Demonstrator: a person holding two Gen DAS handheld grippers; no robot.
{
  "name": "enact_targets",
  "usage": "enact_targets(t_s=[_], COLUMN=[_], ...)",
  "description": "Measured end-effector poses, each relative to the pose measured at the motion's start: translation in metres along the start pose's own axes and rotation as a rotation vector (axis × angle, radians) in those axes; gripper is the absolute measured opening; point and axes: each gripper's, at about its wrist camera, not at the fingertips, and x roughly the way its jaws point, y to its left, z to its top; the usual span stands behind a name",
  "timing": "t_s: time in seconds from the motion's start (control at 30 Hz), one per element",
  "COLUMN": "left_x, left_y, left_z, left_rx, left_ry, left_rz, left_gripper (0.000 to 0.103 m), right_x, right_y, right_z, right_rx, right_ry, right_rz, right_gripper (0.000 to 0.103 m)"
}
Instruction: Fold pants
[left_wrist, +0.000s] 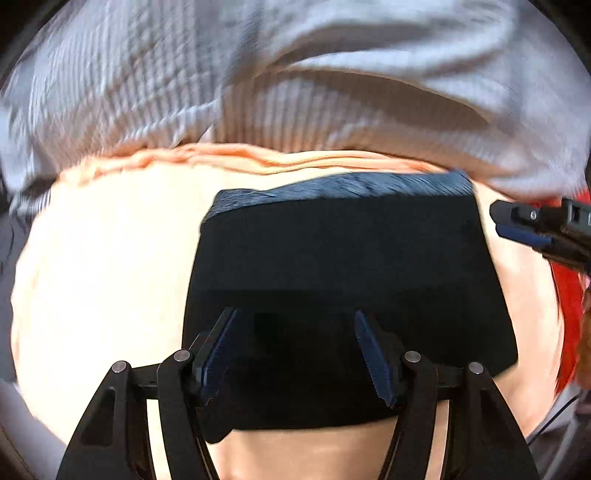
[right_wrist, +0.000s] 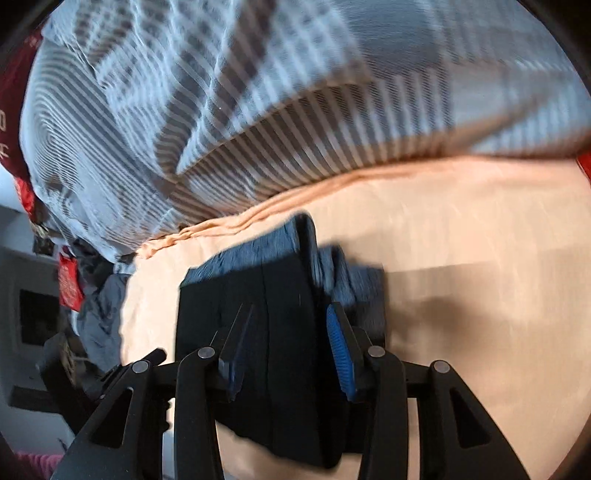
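Note:
The dark navy pants (left_wrist: 343, 266) lie folded into a compact rectangle on a peach bedsheet (left_wrist: 110, 277). My left gripper (left_wrist: 295, 325) is open, its fingers spread just above the near part of the pants. My right gripper (right_wrist: 290, 321) is open too, hovering over the pants (right_wrist: 288, 295), whose far folded edge looks bunched and lit blue. The right gripper also shows in the left wrist view (left_wrist: 517, 225) at the pants' right edge. Both views are motion-blurred.
A grey-and-white striped duvet (left_wrist: 295, 92) is heaped along the far side of the sheet; it also fills the top of the right wrist view (right_wrist: 258, 110). A red cloth (left_wrist: 569, 314) lies at the right. Clutter and grey clothing (right_wrist: 96, 306) sit off the bed's left.

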Motion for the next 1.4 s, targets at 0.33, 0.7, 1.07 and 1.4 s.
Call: enact_targets(t_s=[0.33, 0.7, 1.07, 1.4], left_x=[0.021, 0.036, 0.037, 0.037], left_y=[0.011, -0.03, -0.027, -0.027], left_z=[-0.003, -0.016, -0.019, -0.019], left_rx=[-0.027, 0.107, 0.091, 0.094], left_ry=[0.056, 0.069, 0.075, 0.067], left_rz=[0.024, -0.022, -0.042, -0.04], left_gripper=[0.065, 0.082, 0.083, 0.083], right_x=[0.026, 0.024, 0.002, -0.022], right_y=[0.019, -0.004, -0.017, 0.003], right_z=[0.016, -0.009, -0.026, -0.059], right_rx=[-0.118, -0.107, 0.01, 0.044], right_ry=[0.074, 0.121, 0.139, 0.106], right_rz=[-0.022, -0.155, -0.173, -0.139], right_gripper=[0.007, 0.004, 0.007, 0.008])
